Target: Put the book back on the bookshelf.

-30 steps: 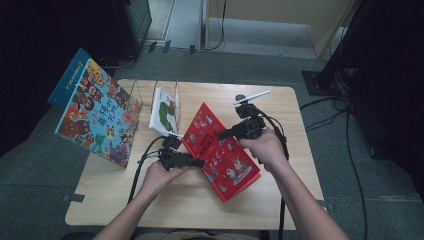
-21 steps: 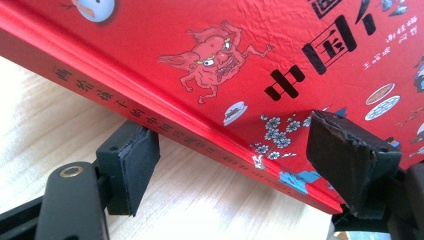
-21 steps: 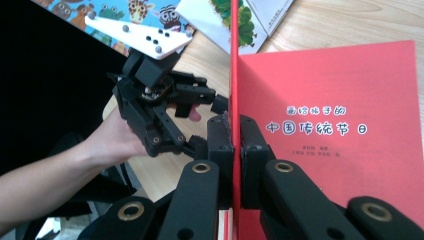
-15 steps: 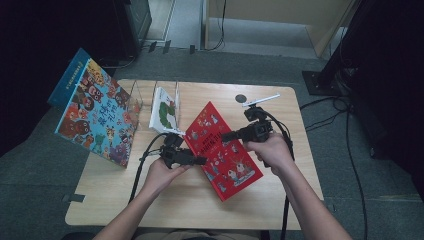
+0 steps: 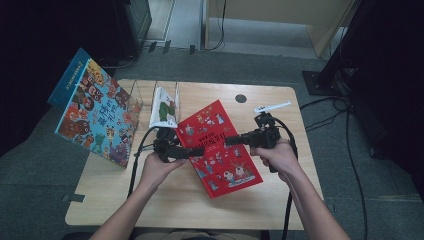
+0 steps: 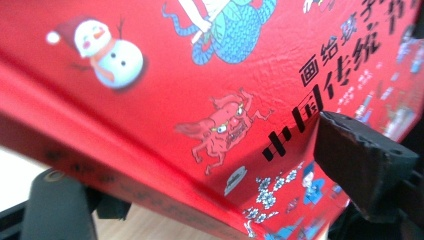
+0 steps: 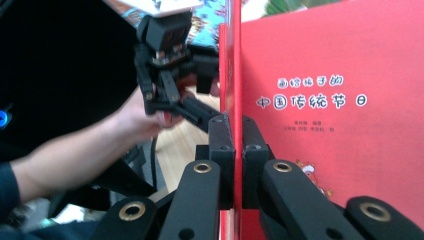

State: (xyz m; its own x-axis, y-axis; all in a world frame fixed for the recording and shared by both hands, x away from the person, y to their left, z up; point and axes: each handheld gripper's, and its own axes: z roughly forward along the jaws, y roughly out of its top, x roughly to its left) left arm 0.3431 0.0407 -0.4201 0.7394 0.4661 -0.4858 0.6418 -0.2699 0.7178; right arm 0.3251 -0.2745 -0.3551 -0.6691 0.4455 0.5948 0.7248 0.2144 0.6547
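Two grippers meet at the red book (image 5: 220, 150), which you hold tilted above the middle of the table (image 5: 280, 210). Your right gripper (image 7: 232, 131) pinches the book's right edge, jaws pressed flat on the cover. Your left gripper (image 5: 197, 152) straddles the left edge with jaws that have just been spreading; one pad (image 6: 357, 160) looks clear of the cover, though the close view leaves that unsure. Near the left corner leans a blue book (image 5: 95, 117).

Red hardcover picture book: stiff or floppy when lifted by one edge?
The red hardcover picture book likely stays stiff: it looks flat while the right gripper pinches its edge. Its glossy cover may slip; the left gripper stands open around it.
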